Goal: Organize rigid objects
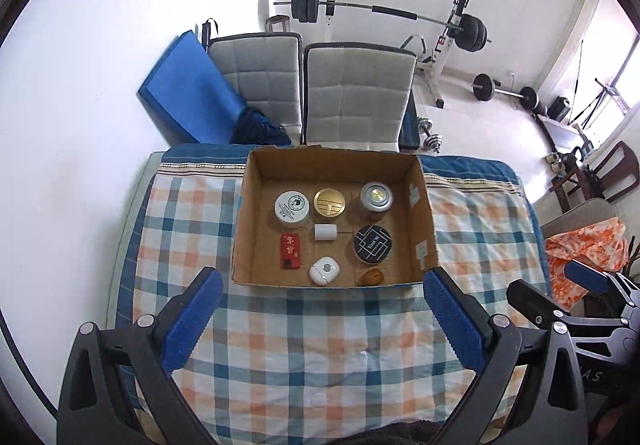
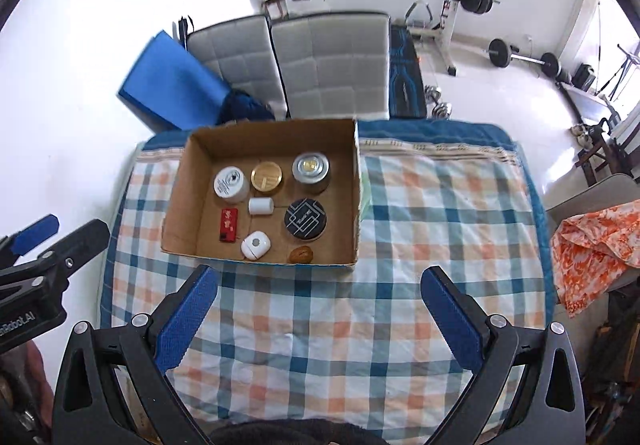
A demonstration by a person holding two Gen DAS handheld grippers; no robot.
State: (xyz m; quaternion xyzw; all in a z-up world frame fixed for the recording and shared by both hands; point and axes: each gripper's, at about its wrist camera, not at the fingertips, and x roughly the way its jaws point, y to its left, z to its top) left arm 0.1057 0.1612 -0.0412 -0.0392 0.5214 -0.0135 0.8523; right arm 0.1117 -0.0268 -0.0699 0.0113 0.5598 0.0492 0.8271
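Note:
A shallow cardboard box [image 1: 400,169] [image 2: 188,165] sits at the far side of the checked table. Inside stand a white jar [image 1: 291,207] [image 2: 230,184], a gold-lidded tin [image 1: 329,202] [image 2: 267,176], a silver tin [image 1: 375,196] [image 2: 311,167], a small white cylinder [image 1: 325,232], a black round tin [image 1: 372,244] [image 2: 305,222], a red flat box [image 1: 290,250] [image 2: 229,224], a white case [image 1: 324,271] [image 2: 255,244] and a brown nut-like piece [image 1: 371,277] [image 2: 301,254]. My left gripper [image 1: 320,309] and right gripper [image 2: 320,307] hover open and empty, short of the box's near wall.
The checked cloth [image 1: 312,345] covers the table in front of the box. Two grey chairs [image 1: 356,93] and a blue mat [image 1: 188,89] stand behind the table, with barbell gear [image 1: 384,11] at the wall. An orange patterned cloth [image 2: 596,245] lies on a seat at the right.

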